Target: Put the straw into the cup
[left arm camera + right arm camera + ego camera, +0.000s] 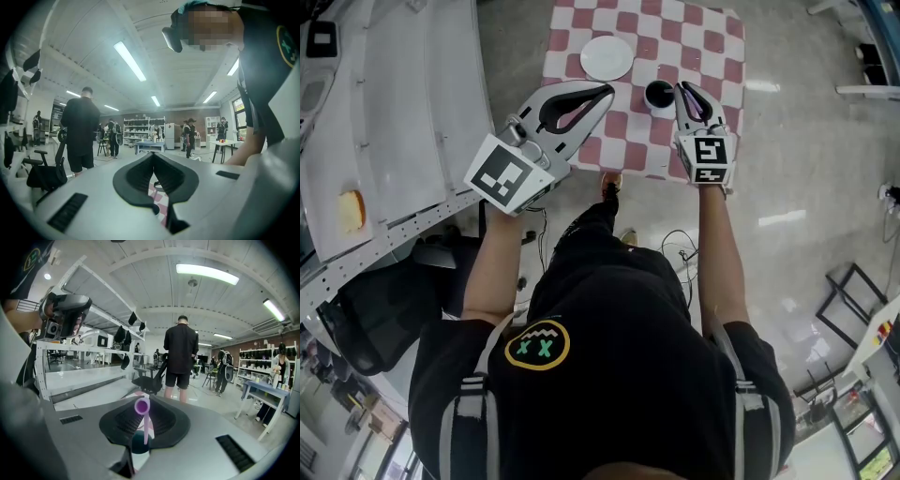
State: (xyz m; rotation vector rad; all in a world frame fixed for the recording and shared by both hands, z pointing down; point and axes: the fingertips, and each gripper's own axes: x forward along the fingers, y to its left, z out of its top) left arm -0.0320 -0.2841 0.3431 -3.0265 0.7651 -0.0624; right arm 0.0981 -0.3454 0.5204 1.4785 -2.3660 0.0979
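Straw (146,425): likely light, thin, crushable, so gentle mid-shaft grip best. Right claw (143,399) gripping it near cup (139,442). Left claw (153,155) closed, empty.

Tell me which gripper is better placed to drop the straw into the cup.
Right. The right gripper grips the purple straw in its fingers, lower end over the black cup; the left gripper is shut, empty and farther from the cup.

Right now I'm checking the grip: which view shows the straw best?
The right gripper view: the purple straw stands clamped in the right claw, open end toward the camera. The head view shows only a sliver of it; the left gripper view shows none.
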